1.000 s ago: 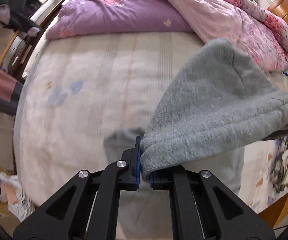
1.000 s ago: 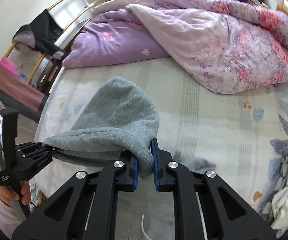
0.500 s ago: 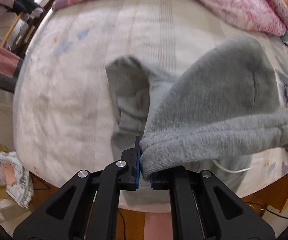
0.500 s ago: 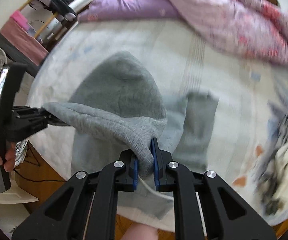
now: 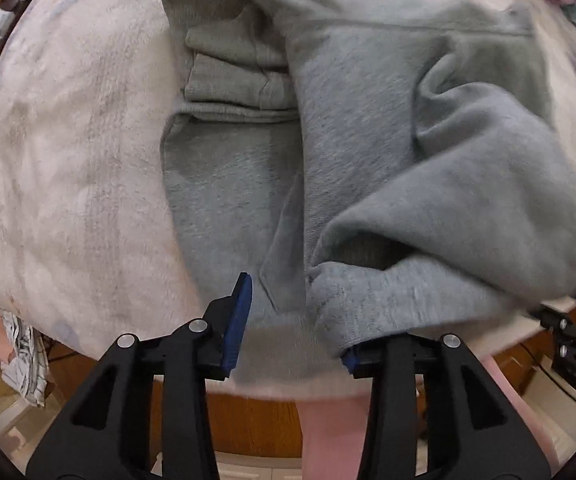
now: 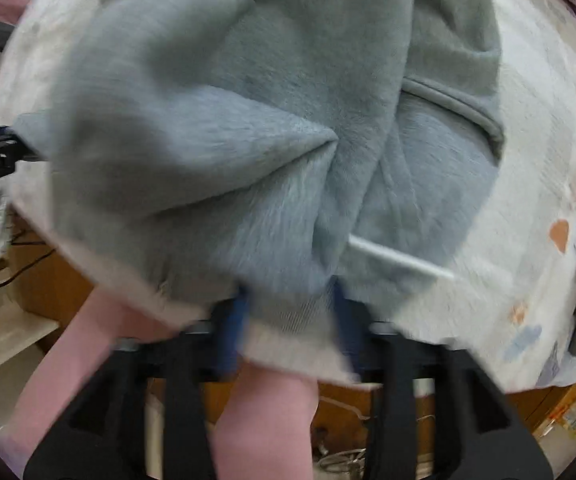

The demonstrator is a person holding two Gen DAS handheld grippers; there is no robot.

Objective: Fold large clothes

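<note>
The bed (image 5: 68, 152) is carrying the whole workpiece: a pale, patterned sheet is covering the mattress, and its near edge is running just above the wooden frame.

The grey hooded sweatshirt (image 5: 387, 128) is lying across the near part of the bed, with its sleeves already folded inward. The hood (image 6: 192, 128) is resting doubled back over the body. It is lying loosely and is forming a raised, open pocket rather than a flat layer.

Handling judgement: the fabric is appearing thick, fleecy and soft, with no stiffness. It is likely to be moderately heavy for a garment, to be sagging between two grip points, and to be springing back from folds. It is not fragile and not slippery. The best grip points are the ribbed hem or the doubled hood edge, taken at two well-separated corners so the cloth is hanging straight.

The left gripper (image 5: 291, 320) is pointing down at the near edge with its jaws opening. The hood's ribbed edge is draping over the right-hand finger, while the blue pad (image 5: 240, 316) opposite is standing clear of the cloth.

The right gripper (image 6: 288, 320) is also opening. Fabric is lying between its blurred fingers, but they are no longer pinching it.

The white drawcord (image 6: 399, 260) is trailing loose on the garment and could be snagging.
</note>
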